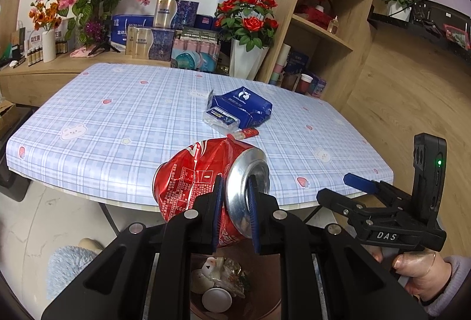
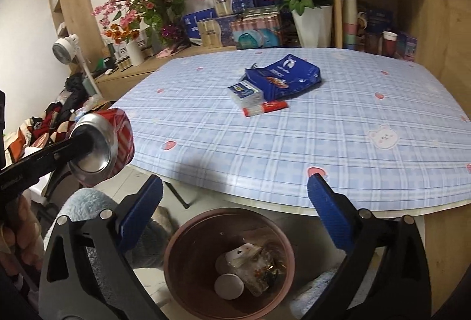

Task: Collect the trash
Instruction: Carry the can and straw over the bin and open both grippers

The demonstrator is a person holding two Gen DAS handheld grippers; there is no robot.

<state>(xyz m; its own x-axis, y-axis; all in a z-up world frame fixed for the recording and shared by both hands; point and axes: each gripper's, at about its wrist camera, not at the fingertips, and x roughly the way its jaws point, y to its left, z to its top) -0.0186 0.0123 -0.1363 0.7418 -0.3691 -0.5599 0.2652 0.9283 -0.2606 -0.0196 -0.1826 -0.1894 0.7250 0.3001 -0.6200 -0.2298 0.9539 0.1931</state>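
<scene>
My left gripper [image 1: 235,196] clamps one crushed red aluminium drink can [image 1: 203,181] by its rim, held above one round brown bin [image 2: 188,234] of litter. My right gripper [image 2: 235,211] stands wide open, empty, over that bin. On the blue checked tablecloth [image 2: 353,120], at twelve o'clock, lie three items: one blue pouch [image 2: 288,76], one clear plastic box [image 2: 245,93], one red-and-white wrapper [image 2: 265,107].

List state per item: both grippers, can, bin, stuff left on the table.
left gripper: shut on the can's rim
right gripper: jaws wide open, empty, above the bin
red can: crushed, held in the air past the table edge
trash bin: open, some trash inside
blue pouch: lying on the table, crumpled
clear plastic box: on the table, against the pouch
red-and-white wrapper: lying flat on the table
</scene>
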